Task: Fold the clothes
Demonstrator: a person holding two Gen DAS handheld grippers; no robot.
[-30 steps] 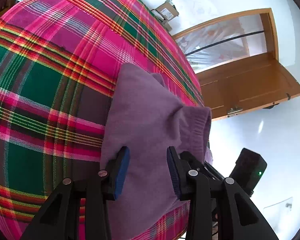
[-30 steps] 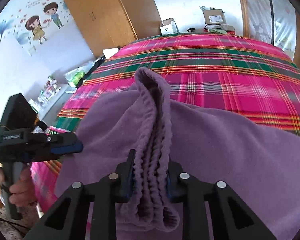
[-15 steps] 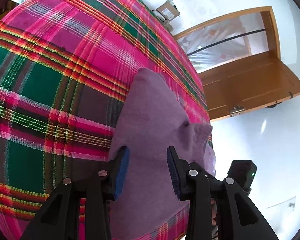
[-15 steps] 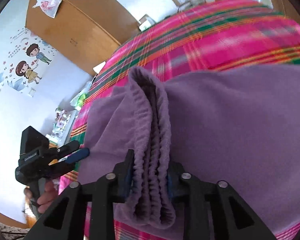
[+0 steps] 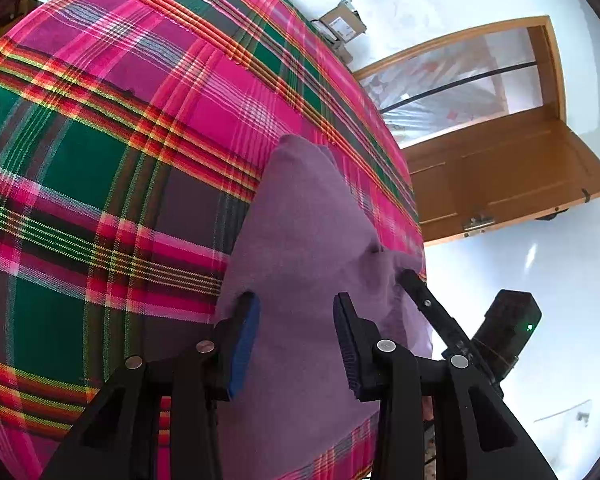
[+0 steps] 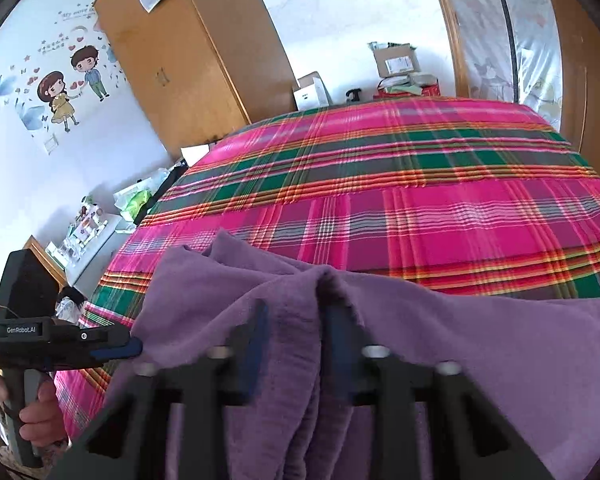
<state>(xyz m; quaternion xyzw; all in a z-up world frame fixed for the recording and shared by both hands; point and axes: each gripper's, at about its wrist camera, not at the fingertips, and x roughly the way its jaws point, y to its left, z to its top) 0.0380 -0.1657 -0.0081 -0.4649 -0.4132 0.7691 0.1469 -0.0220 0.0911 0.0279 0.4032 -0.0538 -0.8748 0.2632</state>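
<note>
A purple garment [image 6: 440, 344] lies on the plaid bedspread [image 6: 400, 184] at the near edge of the bed, bunched into folds toward its left end and spreading flat to the right. The right gripper [image 6: 294, 340] has just been closing its jaws, and a gathered ridge of the garment's cloth stands between them, pinched from both sides by the blue pads. The left gripper [image 5: 296, 332] sits over the garment's left part with its jaws apart; the cloth lies under and between them, and the pads press on nothing. In the right wrist view the left gripper shows at the garment's left edge, held in a hand [image 6: 40, 412], its blue tip touching the cloth. Beyond the garment the bedspread runs bare to the far edge, where cardboard boxes [image 6: 396, 62] stand beside a wooden wardrobe [image 6: 188, 60].
</note>
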